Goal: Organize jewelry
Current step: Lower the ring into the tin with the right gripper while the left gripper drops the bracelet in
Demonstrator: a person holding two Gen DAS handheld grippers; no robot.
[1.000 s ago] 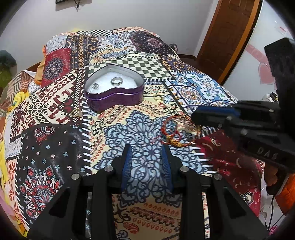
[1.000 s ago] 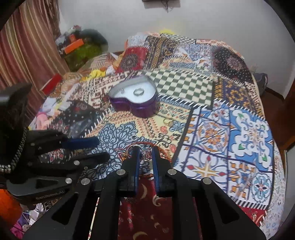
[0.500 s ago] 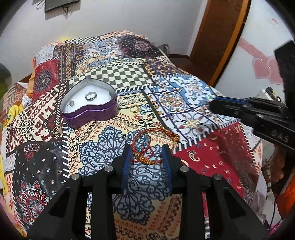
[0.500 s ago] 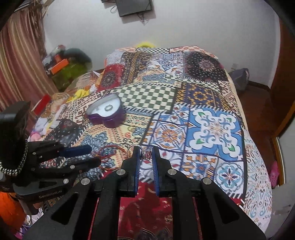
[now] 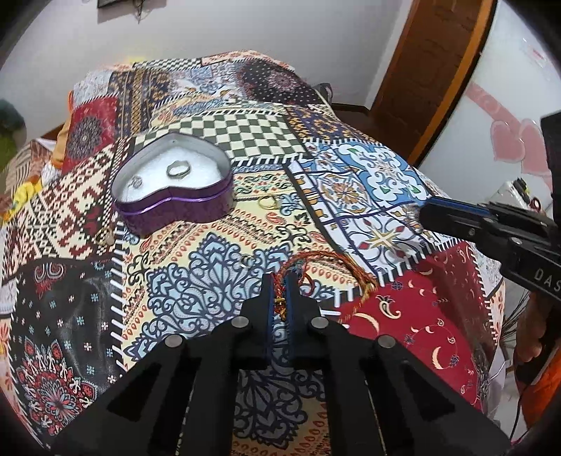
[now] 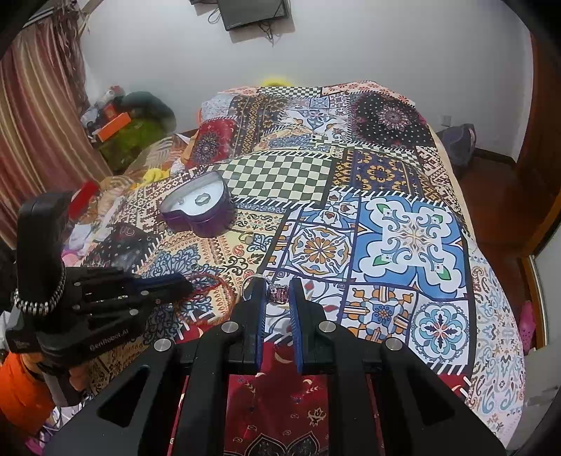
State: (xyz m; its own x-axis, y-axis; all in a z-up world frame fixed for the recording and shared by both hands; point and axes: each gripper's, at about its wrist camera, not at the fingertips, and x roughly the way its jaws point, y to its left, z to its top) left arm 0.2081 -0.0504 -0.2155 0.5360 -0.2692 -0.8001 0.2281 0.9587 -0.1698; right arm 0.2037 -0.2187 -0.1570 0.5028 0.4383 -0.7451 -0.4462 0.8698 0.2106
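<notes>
Fingers (image 5: 270,298) of the left gripper (image 5: 279,280), low centre in its view, pinch the red braided bracelet (image 5: 326,261) on the bed (image 5: 403,305) (heart-shaped tin (image 5: 175,207) upper left).

Right gripper (image 6: 272,286) fingers, low centre, clamp a ring (image 6: 277,294).

Patchwork bedspread (image 6: 413,238) covers bed, w/ checkered patch (image 5: 245,135) far center. Wood door (image 5: 431,70) far right. Striped curtain (image 6: 31,115) on left, clutter pile (image 6: 122,122) beside it. Dark screen (image 6: 256,12) on far wall.
</notes>
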